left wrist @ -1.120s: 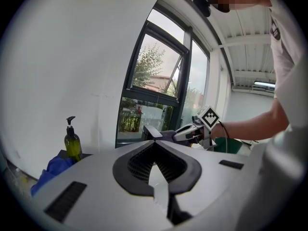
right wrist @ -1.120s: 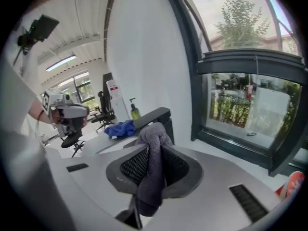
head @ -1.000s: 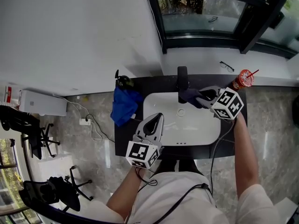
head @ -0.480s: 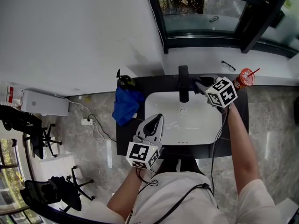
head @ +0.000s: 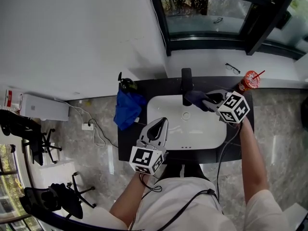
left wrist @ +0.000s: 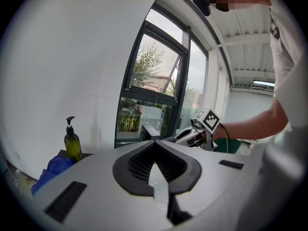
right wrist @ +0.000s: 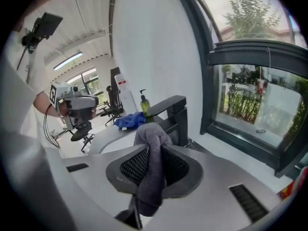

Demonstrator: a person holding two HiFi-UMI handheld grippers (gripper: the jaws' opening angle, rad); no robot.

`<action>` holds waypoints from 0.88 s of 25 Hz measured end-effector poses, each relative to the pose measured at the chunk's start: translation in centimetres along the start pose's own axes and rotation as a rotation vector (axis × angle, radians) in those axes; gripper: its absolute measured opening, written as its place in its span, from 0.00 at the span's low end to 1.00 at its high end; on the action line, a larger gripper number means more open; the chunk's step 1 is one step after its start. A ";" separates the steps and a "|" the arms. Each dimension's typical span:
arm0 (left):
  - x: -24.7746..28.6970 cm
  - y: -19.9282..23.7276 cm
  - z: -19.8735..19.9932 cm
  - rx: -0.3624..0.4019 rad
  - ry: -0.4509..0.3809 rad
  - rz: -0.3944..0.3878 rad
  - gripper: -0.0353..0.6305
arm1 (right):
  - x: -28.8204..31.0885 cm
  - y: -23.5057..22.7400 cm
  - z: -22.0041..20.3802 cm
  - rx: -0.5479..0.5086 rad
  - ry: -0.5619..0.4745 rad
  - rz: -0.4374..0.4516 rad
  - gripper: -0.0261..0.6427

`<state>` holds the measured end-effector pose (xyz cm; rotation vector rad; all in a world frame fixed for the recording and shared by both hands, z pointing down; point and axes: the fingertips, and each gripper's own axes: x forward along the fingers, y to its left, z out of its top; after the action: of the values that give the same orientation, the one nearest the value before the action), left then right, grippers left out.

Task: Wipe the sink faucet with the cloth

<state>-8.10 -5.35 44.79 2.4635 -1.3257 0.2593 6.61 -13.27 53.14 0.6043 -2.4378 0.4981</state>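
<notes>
Two grippers work over a white sink (head: 199, 131) set in a dark tabletop (head: 126, 139) below a window. The right gripper (right wrist: 151, 163) has its fingers clamped on a grey cloth (right wrist: 150, 177), which bunches up above them and hangs down between them in a thick fold. In the head view this cloth is pressed against the right side of the black faucet (head: 186, 82), near its spout, over the back edge of the sink. The right gripper view shows the faucet standing just behind the bunched cloth, its flat spout reaching left.

The left gripper (left wrist: 155, 166) is held low over the near left corner of the sink, well apart from the faucet. Its fingers are drawn close together with nothing between them, and they point toward the window.

A blue rag (head: 127, 109) lies crumpled on the tabletop left of the sink, hanging partly over that edge. A green soap bottle (left wrist: 72, 143) with a pump stands just behind it. At the far right corner of the tabletop stands a red cup (head: 250, 81) with a straw, and a pair of glasses (head: 233, 68) rests on the white sill behind it.
</notes>
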 end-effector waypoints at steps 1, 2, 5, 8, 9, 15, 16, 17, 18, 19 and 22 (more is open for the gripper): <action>0.1 -0.2 0.1 0.000 -0.001 -0.002 0.04 | 0.6 0.5 0.0 -0.022 0.020 0.014 0.14; 0.1 -0.3 0.2 0.001 -0.003 -0.003 0.04 | 1.3 0.9 0.1 -0.040 0.040 0.024 0.14; 0.1 -0.3 0.3 0.002 -0.006 0.000 0.04 | 3.2 0.8 0.7 -0.105 0.104 0.004 0.14; -0.3 0.0 0.2 0.001 -0.005 0.011 0.04 | 4.0 -0.7 2.3 -0.114 0.109 -0.036 0.14; -0.4 0.1 0.1 -0.001 -0.004 0.016 0.04 | 4.1 -1.4 2.8 -0.111 0.106 -0.061 0.14; -1.1 0.6 -0.2 -0.009 -0.001 0.033 0.04 | 2.6 -6.0 4.1 -0.048 0.039 -0.246 0.14; -1.2 0.7 -0.2 -0.010 -0.003 0.034 0.04 | 2.1 -6.5 3.9 -0.033 0.028 -0.272 0.14; -1.2 0.7 -0.1 -0.010 -0.005 0.034 0.04 | 1.5 -6.9 3.6 -0.015 0.019 -0.292 0.14; -1.2 0.8 -0.1 -0.010 -0.007 0.034 0.04 | 1.0 -7.0 3.2 0.001 0.012 -0.300 0.14; -1.1 0.8 -0.1 -0.010 -0.008 0.034 0.04 | 0.6 -6.8 2.9 0.014 0.003 -0.287 0.14; -1.0 0.7 0.0 -0.009 -0.011 0.030 0.04 | -0.1 -3.3 2.3 0.020 -0.021 -0.108 0.14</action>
<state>-9.26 -4.89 44.64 2.4424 -1.3664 0.2470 7.39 -17.03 52.01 0.7489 -2.4066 0.4748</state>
